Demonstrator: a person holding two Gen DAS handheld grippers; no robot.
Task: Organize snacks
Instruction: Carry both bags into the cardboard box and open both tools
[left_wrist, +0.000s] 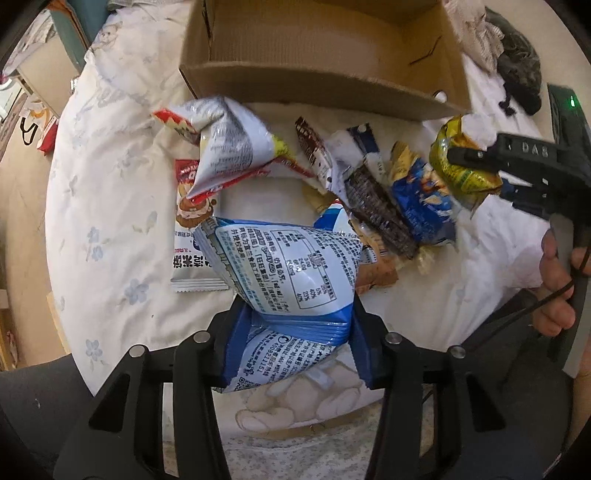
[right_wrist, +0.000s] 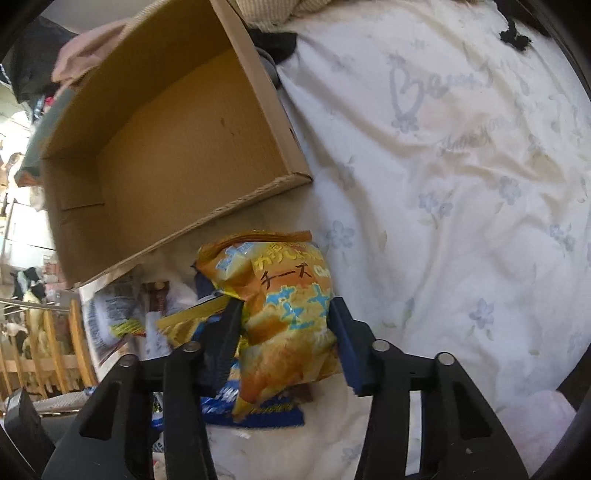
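Observation:
My left gripper (left_wrist: 295, 306) is shut on a blue and white snack bag (left_wrist: 291, 266) and holds it above the bed. My right gripper (right_wrist: 286, 314) is shut on a yellow cheese snack bag (right_wrist: 284, 314), lifted above the pile; it also shows in the left wrist view (left_wrist: 461, 162), with its bag (left_wrist: 458, 155). An open, empty cardboard box (left_wrist: 317, 77) stands beyond the pile; it is at upper left in the right wrist view (right_wrist: 166, 147). Several snack packets (left_wrist: 373, 199) lie in a pile on the white floral bedspread (left_wrist: 110, 206).
A white and red crumpled bag (left_wrist: 225, 144) and a flat white packet (left_wrist: 192, 251) lie left of the pile. Dark clothing (left_wrist: 517, 66) lies at the far right. The bedspread (right_wrist: 461, 184) stretches right of the box. A wooden rail (right_wrist: 55, 347) stands at left.

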